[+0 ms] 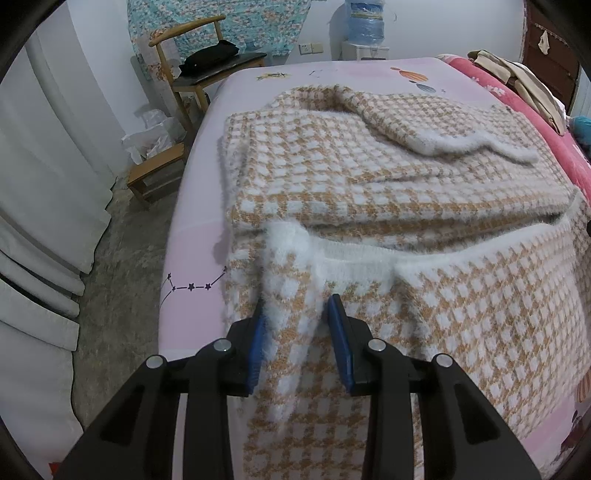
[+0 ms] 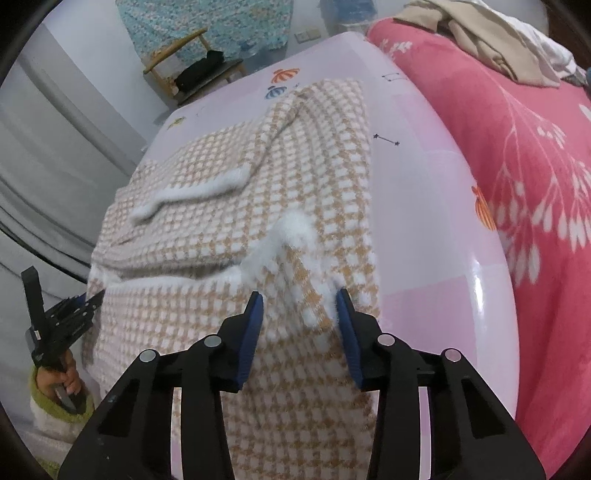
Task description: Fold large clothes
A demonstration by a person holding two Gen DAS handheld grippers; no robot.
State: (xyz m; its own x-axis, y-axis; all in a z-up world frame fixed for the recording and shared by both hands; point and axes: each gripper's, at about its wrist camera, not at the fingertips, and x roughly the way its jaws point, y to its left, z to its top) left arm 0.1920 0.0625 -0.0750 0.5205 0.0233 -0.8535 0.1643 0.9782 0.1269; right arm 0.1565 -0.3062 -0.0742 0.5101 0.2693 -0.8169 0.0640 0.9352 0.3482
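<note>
A tan and white houndstooth sweater with fluffy white trim lies partly folded on the pink bed sheet; it also shows in the right wrist view. Its near hem is lifted over the folded part. My left gripper has its jaws apart around a raised bunch of the hem's left corner. My right gripper has its jaws apart around the hem's right corner. Fabric sits between both pairs of blue pads; neither pair is pressed tight. The left gripper also shows in the right wrist view, held in a hand.
A red floral blanket with a pile of beige clothes lies on the right of the bed. A wooden chair with a black item, a low stool and a water dispenser stand beyond the bed's left and far edges.
</note>
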